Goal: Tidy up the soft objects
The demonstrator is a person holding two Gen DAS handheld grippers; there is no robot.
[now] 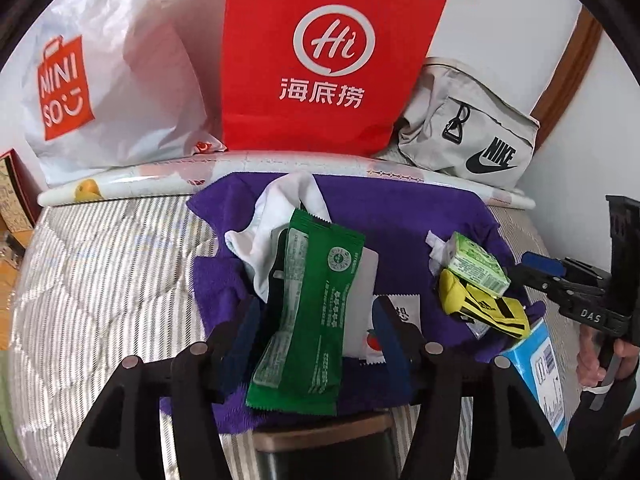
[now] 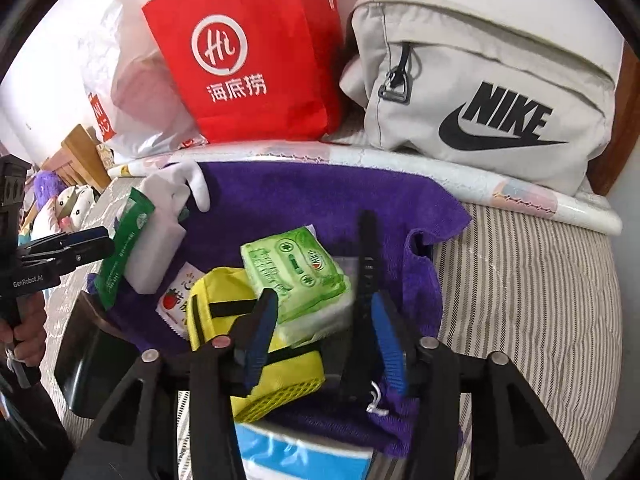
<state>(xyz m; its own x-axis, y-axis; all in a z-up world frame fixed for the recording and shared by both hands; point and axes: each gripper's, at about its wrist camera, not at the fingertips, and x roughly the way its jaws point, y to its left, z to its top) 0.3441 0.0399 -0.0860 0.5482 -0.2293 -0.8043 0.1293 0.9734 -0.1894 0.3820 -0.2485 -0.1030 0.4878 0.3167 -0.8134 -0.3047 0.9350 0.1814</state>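
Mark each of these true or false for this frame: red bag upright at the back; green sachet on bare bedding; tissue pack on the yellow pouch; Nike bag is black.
1. The red bag stands upright at the back. True.
2. The green sachet lies on bare bedding. False: it rests on the purple towel.
3. The green tissue pack sits on the yellow pouch. True.
4. The Nike bag is black. False: it is beige with black lettering.
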